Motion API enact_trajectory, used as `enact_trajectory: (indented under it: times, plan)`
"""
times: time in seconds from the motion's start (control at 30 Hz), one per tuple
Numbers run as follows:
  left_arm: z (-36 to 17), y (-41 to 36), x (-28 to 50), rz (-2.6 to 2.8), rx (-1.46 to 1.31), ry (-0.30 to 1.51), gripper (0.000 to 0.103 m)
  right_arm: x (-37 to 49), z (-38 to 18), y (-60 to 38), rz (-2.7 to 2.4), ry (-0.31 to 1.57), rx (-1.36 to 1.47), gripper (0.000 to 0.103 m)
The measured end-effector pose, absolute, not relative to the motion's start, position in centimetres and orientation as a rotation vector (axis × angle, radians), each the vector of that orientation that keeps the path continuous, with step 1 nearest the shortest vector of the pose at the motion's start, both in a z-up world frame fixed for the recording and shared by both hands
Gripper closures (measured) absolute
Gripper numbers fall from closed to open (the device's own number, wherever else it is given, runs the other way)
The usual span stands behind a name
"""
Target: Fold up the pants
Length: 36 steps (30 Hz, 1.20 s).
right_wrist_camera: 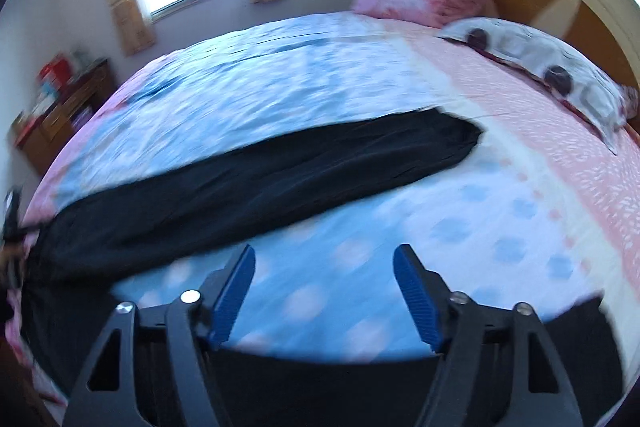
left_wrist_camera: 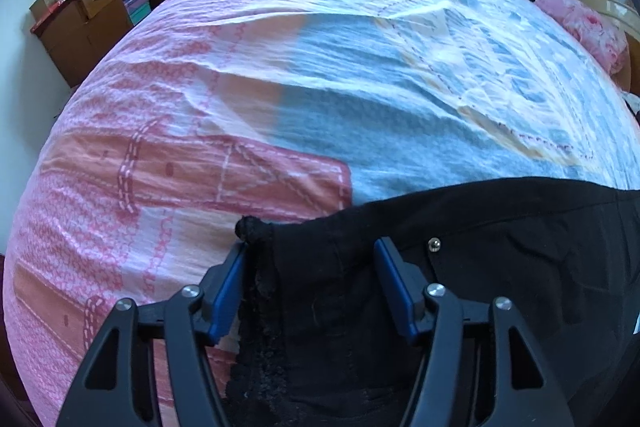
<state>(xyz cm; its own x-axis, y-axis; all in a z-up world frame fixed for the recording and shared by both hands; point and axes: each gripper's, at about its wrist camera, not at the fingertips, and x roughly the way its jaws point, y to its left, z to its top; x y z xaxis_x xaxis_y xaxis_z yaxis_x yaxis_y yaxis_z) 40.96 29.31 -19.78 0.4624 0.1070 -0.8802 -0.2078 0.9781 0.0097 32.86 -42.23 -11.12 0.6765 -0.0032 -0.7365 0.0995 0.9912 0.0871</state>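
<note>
The black pants (right_wrist_camera: pixel 256 171) lie lengthwise across the bed (right_wrist_camera: pixel 500 211), waistband end at its pink near-left edge. The left gripper (left_wrist_camera: pixel 310 247) straddles that waistband, jaws part-open, pads not visibly pinching. The right gripper (right_wrist_camera: pixel 324 253), open and empty, hovers beside the leg, farther away

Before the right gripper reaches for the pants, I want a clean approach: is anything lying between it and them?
Nothing visible. Only bare bedspread lies between the open right gripper and the black pants; the pillows sit well beyond them.

Bed (right_wrist_camera: pixel 400 187) under pink-and-blue quilt; black pants (right_wrist_camera: pixel 248 183) flat across; pillows (right_wrist_camera: pixel 540 67) at headboard
</note>
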Motion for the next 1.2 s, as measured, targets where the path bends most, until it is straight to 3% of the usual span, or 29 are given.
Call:
enact_trajectory:
  times: [0.13,0.23,0.77,0.8,0.9,0.93,0.97,1.0,1.03,1.2]
  plan:
    - [-19.8,29.0,41.5,0.201,-0.083,1.093,0.038,38.1,-11.4,-47.3,-0.142,0.87,0.149,0.033]
    - [-19.9,29.0,41.7,0.198,-0.084,1.098,0.038,42.2,-11.8,-50.8,-0.169,0.914,0.214,0.041]
    - [-20.4,28.6,43.2,0.185,-0.049,1.084,0.038,58.2,-17.4,-55.9,-0.113,1.104,0.176,0.042]
    - [-20.4,28.6,43.4,0.188,-0.049,1.081,0.038,58.6,-18.0,-55.9,-0.092,1.122,0.195,0.044]
    - [-20.4,28.1,43.7,0.201,-0.018,1.076,0.039,58.8,-18.8,-55.0,-0.053,1.139,0.167,0.065]
    - [-20.3,27.8,43.9,0.198,-0.006,1.071,0.047,58.6,-18.5,-54.7,-0.034,1.137,0.163,0.079]
    - [-20.2,27.3,44.1,0.182,0.012,1.066,0.054,58.4,-18.3,-54.6,-0.03,1.131,0.163,0.085]
    - [-20.0,26.8,44.1,0.158,0.034,1.063,0.073,58.1,-17.9,-54.4,-0.03,1.122,0.158,0.094]
    - [-19.8,26.3,44.1,0.14,0.052,1.063,0.078,57.7,-17.4,-54.3,-0.03,1.108,0.147,0.094]
    - [-18.0,26.4,42.8,0.129,0.035,1.029,0.081,54.2,-13.1,-53.4,-0.018,1.008,0.105,0.095]
